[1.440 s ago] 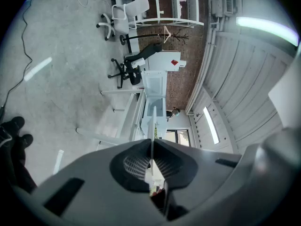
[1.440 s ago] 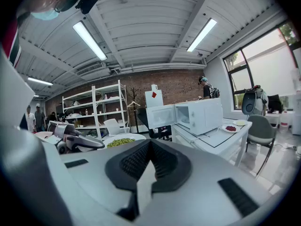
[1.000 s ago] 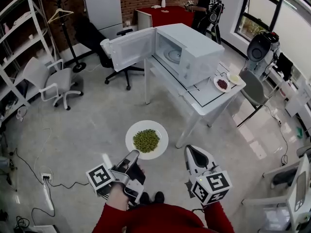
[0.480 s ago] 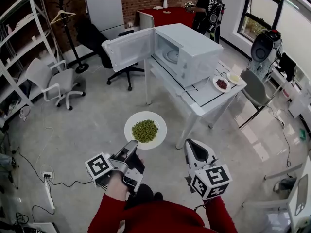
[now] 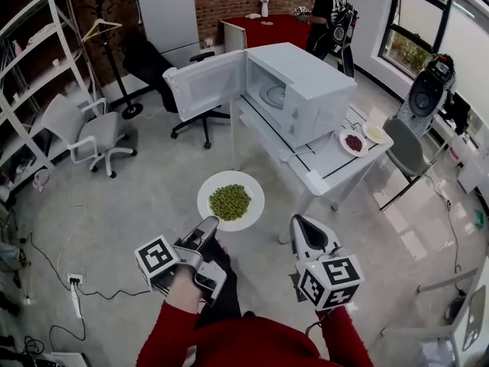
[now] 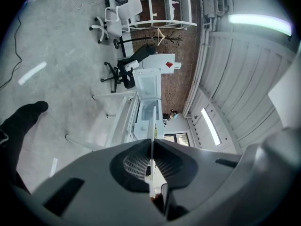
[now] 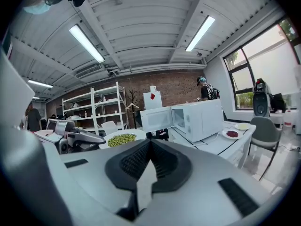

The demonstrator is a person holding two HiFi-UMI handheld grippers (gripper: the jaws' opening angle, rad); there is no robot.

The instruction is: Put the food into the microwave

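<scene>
Grey floor and a brick back wall surround the scene. Fingers of the left gripper [image 5: 208,232] are pinched on the near rim of a white plate [image 5: 255,193], which shows edge-on between them in the left gripper view. The plate is held level above the floor, with a heap of green food [image 5: 229,202] at its middle. Just beside it, the right gripper [image 5: 297,224] has its fingers pressed together on nothing. Beyond the plate and well apart from it, the white microwave [image 5: 309,90] stands on the counter [image 5: 335,168], its door [image 5: 208,82] swung wide open. A dish of red food [image 5: 353,143] lies on the counter beside the microwave.
</scene>
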